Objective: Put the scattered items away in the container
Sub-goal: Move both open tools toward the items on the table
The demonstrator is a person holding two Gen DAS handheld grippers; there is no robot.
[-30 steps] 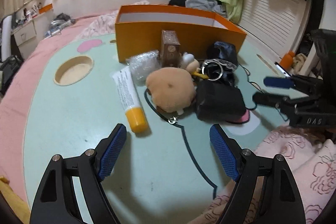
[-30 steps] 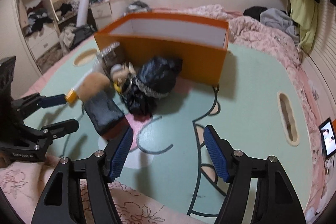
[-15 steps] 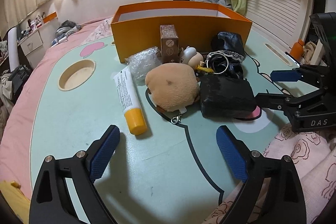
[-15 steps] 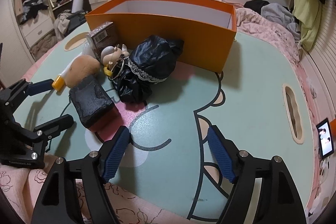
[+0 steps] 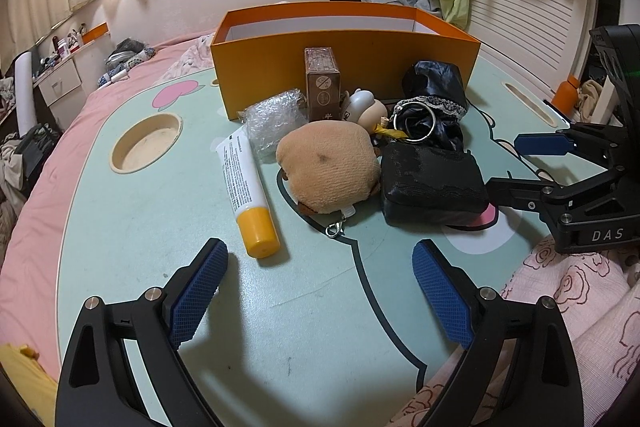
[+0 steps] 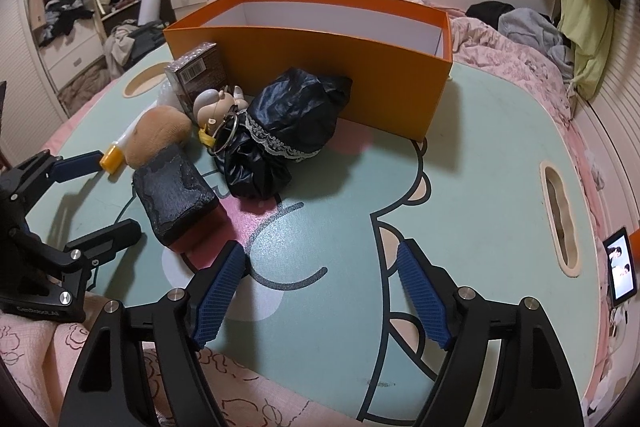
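Observation:
An open orange box [image 5: 344,67] stands at the back of the mint-green table [image 5: 160,227]. In front of it lie a white tube with a yellow cap [image 5: 244,183], a tan plush [image 5: 330,169], a black pouch [image 5: 432,183], a brown carton [image 5: 323,83], bubble wrap [image 5: 272,121], a small figurine keychain [image 5: 366,109] and a black lace-trimmed bag [image 6: 288,123]. My left gripper [image 5: 320,251] hovers open just short of the tube and plush, nothing between its pads. My right gripper [image 6: 319,249] is open beside the black pouch [image 6: 176,195], also empty.
A round cup recess [image 5: 146,143] sits at the table's left, a slot handle [image 6: 558,219] at its right. A lit phone [image 6: 620,267] stands past the right edge. Pink bedding [image 6: 520,55] and heaped clothes lie behind the box. Each gripper shows in the other's view.
Both grippers' jaws have spread wider apart. Both views now frame the box and items slightly differently, while the items themselves lie as before.

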